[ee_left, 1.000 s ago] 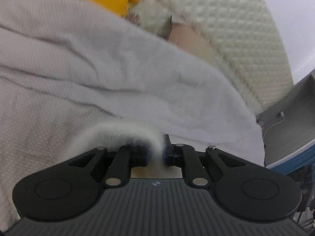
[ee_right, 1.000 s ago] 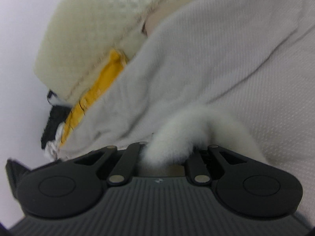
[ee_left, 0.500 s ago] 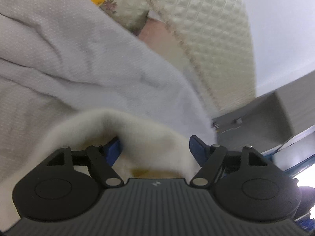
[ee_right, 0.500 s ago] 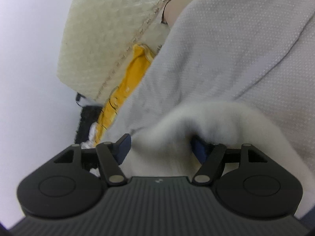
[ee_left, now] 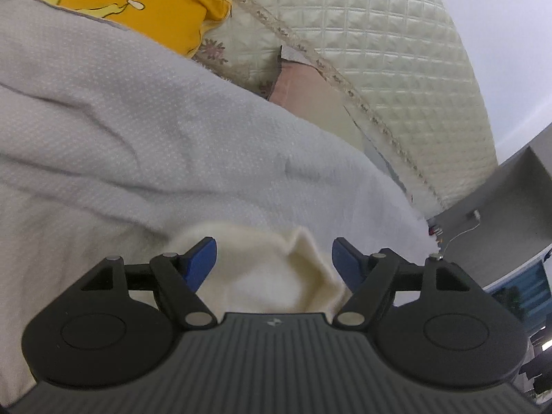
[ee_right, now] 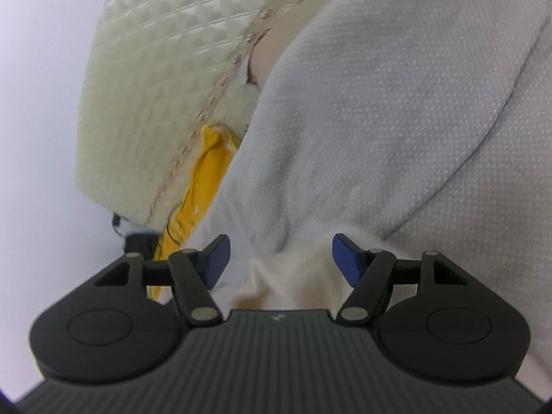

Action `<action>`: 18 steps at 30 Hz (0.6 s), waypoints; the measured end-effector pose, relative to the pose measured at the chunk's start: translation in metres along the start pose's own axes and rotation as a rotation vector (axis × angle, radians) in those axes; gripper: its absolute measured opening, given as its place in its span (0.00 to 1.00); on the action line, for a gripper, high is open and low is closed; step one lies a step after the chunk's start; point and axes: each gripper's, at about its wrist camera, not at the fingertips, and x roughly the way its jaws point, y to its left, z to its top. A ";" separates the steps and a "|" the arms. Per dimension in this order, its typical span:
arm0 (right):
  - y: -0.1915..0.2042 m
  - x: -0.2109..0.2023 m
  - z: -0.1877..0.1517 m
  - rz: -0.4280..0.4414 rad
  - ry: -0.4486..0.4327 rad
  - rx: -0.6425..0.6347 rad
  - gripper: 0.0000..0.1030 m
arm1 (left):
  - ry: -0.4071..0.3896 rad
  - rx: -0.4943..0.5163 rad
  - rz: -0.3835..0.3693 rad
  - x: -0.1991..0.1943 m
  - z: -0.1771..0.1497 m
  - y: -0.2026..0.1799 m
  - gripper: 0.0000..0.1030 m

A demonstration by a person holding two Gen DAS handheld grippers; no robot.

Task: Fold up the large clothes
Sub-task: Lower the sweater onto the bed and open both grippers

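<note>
A large garment, pale grey waffle cloth (ee_left: 145, 131) outside with cream fleece inside, lies spread over the bed and fills both views. In the left wrist view, my left gripper (ee_left: 274, 258) is open, its blue pads (ee_left: 201, 260) wide apart. A loose cream fleece edge (ee_left: 276, 276) bunches between them, not pressed. In the right wrist view, my right gripper (ee_right: 277, 257) is also open. A cream fleece fold (ee_right: 293, 276) of the same garment (ee_right: 396, 120) sits slack between its blue pads (ee_right: 346, 262).
A yellow pillow (ee_left: 138, 3), a pink cushion (ee_left: 303, 86) and a quilted cream headboard (ee_left: 379, 51) lie beyond the garment. Grey furniture with a cable (ee_left: 500, 207) stands at the right. The right wrist view shows the headboard (ee_right: 165, 69), yellow pillow (ee_right: 203, 186) and a white wall (ee_right: 41, 103).
Both grippers were shut on the cream fleece edge and have opened wide. The fleece has slumped loose between the jaws. The left view has lifted slightly and the right view has rolled.
</note>
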 end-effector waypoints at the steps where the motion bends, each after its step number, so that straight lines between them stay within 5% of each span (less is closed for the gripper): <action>1: 0.007 -0.007 -0.005 -0.013 0.002 -0.031 0.67 | 0.004 0.003 -0.009 -0.007 -0.003 -0.004 0.75; 9: 0.067 -0.082 -0.044 -0.087 0.024 -0.273 0.68 | -0.020 0.143 0.068 -0.102 -0.034 -0.053 0.75; 18: 0.117 -0.200 -0.114 -0.106 -0.066 -0.411 0.68 | -0.107 0.241 0.078 -0.238 -0.120 -0.087 0.75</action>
